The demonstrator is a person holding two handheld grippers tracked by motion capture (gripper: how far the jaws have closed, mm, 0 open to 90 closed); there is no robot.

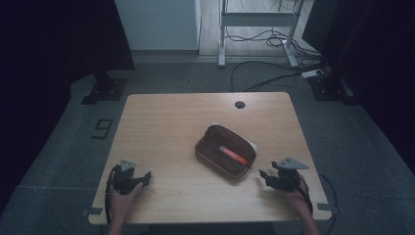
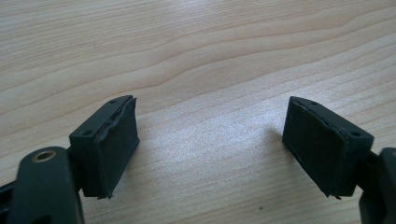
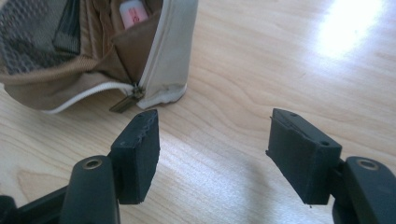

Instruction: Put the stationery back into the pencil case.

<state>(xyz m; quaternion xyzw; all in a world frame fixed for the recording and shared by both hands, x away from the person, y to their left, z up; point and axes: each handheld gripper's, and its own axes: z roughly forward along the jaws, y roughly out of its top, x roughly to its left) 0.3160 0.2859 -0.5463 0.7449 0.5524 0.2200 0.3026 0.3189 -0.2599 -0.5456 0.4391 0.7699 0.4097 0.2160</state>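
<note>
A brown pencil case (image 1: 226, 152) lies unzipped and spread open at the middle of the wooden table (image 1: 166, 127), with a red and white pen-like item (image 1: 233, 155) inside. My left gripper (image 1: 145, 177) rests low at the table's front left, open, with bare wood between its pads (image 2: 114, 144). My right gripper (image 1: 263, 175) sits at the front right, open and holding nothing, just short of the case. In the right gripper view the case's corner (image 3: 163, 56) and zipper pull (image 3: 125, 102) lie just ahead of the left pad (image 3: 137, 156), and the red and white item (image 3: 132, 13) peeks out.
A round cable hole (image 1: 240, 104) sits near the table's far edge. Beyond the table are a desk frame (image 1: 257, 29), cables on the floor (image 1: 266, 73) and dark stands at both sides. A floor marking (image 1: 102, 128) lies left of the table.
</note>
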